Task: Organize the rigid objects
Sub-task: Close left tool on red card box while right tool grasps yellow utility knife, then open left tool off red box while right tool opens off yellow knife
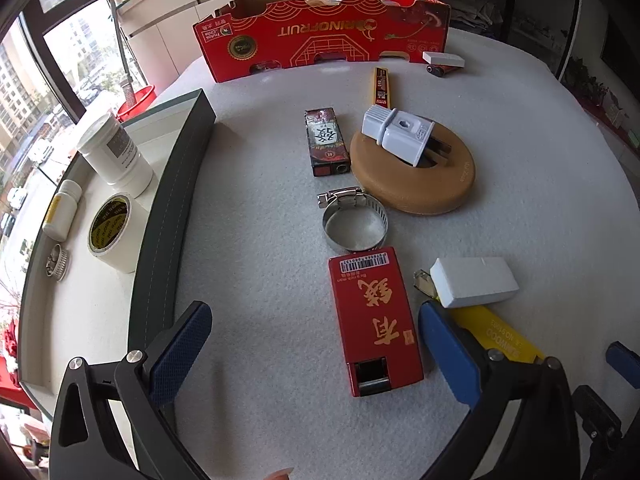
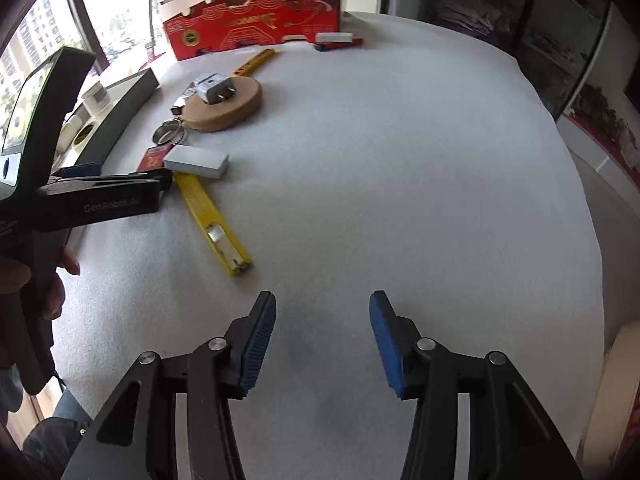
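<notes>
rigid objects are lying clustered on the white table (image 2: 400, 160): a red box (image 1: 374, 320) with gold characters, a metal hose clamp (image 1: 354, 220) touching its far end, a white block (image 1: 472, 282) sitting over a yellow tool (image 2: 212, 220). the left gripper (image 1: 316, 352) is hovering with jaws spread wide, straddling the red box. the right gripper (image 2: 322, 336) is hanging open above bare tabletop, with broad free space stretching toward the table's right edge.
</notes>
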Demonstrator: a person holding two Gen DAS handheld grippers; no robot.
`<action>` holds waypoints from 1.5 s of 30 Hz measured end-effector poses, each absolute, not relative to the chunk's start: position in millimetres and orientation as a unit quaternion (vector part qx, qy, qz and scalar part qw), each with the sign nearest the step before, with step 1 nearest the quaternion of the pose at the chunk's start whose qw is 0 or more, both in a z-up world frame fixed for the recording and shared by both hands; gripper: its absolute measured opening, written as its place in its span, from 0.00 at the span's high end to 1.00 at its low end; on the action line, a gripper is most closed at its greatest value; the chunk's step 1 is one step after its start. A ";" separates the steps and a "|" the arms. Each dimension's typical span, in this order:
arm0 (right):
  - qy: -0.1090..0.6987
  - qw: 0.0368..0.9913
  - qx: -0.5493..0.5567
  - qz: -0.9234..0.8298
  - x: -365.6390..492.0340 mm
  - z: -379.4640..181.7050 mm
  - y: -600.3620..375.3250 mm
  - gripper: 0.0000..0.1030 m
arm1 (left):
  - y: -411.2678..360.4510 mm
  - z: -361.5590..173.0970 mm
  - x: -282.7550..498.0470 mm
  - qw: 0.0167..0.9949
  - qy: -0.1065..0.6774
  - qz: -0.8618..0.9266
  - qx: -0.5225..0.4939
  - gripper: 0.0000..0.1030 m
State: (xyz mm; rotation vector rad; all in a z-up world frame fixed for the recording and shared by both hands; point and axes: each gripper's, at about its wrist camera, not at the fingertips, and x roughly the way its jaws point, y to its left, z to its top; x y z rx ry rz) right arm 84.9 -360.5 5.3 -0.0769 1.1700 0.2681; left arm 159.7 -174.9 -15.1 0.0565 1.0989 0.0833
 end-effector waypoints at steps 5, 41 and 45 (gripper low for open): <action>0.534 0.819 -0.101 0.184 114.9 -1.1 -298.5 0.51 | -162.0 -18.3 164.9 0.844 0.536 0.015 -0.018 0.00; 0.589 0.807 0.013 0.040 57.9 -17.5 -388.6 0.00 | -201.8 -17.9 100.3 0.860 0.508 -0.038 0.012 0.01; 0.590 0.806 0.014 0.039 58.2 -17.4 -389.1 0.00 | -202.2 -17.9 98.6 0.865 0.501 -0.035 0.009 0.01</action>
